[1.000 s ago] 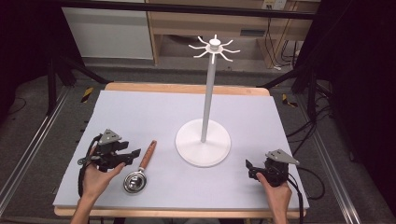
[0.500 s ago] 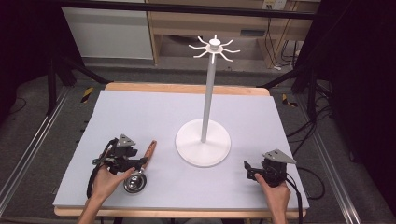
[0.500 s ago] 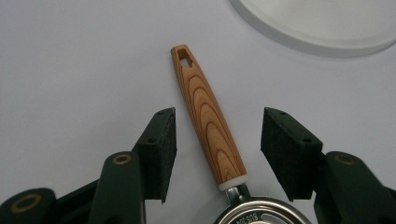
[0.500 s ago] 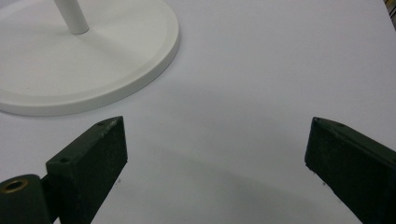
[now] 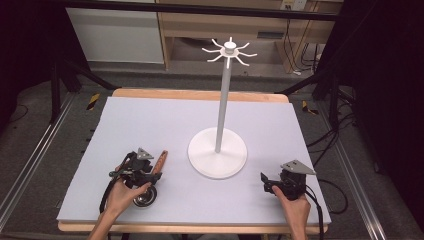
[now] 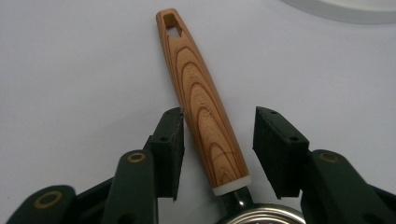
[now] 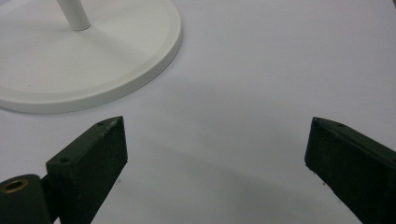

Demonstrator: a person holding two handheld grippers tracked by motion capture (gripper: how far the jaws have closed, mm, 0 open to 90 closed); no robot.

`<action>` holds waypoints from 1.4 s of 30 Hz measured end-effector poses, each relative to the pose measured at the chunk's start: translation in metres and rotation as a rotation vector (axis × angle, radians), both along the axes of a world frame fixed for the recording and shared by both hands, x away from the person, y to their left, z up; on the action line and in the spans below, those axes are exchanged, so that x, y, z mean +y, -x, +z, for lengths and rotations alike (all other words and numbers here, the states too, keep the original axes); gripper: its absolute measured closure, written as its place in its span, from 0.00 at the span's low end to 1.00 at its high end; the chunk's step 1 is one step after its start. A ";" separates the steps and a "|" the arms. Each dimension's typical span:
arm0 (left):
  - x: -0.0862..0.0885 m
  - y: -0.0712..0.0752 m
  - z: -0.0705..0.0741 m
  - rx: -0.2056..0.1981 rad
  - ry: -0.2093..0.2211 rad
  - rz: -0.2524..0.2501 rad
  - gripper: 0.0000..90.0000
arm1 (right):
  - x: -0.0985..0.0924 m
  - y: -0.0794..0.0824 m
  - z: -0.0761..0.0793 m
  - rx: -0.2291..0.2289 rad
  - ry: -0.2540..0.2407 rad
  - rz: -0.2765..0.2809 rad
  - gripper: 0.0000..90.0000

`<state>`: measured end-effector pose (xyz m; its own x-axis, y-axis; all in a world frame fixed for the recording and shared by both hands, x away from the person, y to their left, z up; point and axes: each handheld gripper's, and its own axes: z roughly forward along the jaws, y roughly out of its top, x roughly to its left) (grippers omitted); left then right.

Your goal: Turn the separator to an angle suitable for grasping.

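A utensil with a wood-grain handle (image 6: 205,98) and a round metal bowl (image 5: 145,196) lies on the lilac mat at the front left; the handle (image 5: 160,160) points away, a slot at its far end. My left gripper (image 6: 219,114) straddles the handle near the bowl. Its jaws are closing: the left pad (image 6: 170,140) sits right at the wood, and the right pad (image 6: 275,144) stands a little off it. In the high view, a hand holds the left gripper (image 5: 142,170) low over the utensil. My right gripper (image 7: 215,140) rests open at the front right, nothing between its jaws.
A white stand with a round base (image 5: 217,159), a tall pole and a crown of hooks (image 5: 229,50) rises mid-mat. The base's rim (image 7: 154,60) lies just ahead-left of the right gripper (image 5: 270,181). The lilac mat (image 5: 165,120) covers a wooden table.
The left gripper has moved right and down over the utensil's handle, now straddling it near the bowl. The right gripper has kept still.
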<state>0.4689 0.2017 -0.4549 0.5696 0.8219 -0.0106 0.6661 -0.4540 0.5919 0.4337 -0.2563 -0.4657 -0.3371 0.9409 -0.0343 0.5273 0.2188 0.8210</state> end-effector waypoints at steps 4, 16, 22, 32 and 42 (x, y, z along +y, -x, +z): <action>-0.001 -0.002 -0.005 0.021 -0.012 0.014 0.63 | 0.000 0.000 0.000 0.002 0.003 0.004 0.07; 0.000 0.001 -0.005 0.055 -0.007 -0.007 0.69 | 0.000 0.000 0.000 0.005 0.000 0.005 0.07; -0.001 0.003 -0.004 0.058 -0.013 -0.026 0.72 | -0.001 0.000 -0.001 0.008 0.000 0.001 0.07; -0.007 -0.004 0.011 0.041 -0.029 -0.050 0.63 | -0.003 -0.002 0.000 0.018 -0.018 0.001 0.07; -0.020 -0.022 0.014 0.061 -0.069 -0.079 0.65 | -0.003 -0.003 -0.002 0.040 -0.012 0.011 0.07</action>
<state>0.4913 0.1815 -0.4410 0.6323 0.7747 0.0084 0.6605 -0.5447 0.5168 0.4367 -0.2592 -0.4677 -0.3483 0.9374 -0.0092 0.5575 0.2150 0.8018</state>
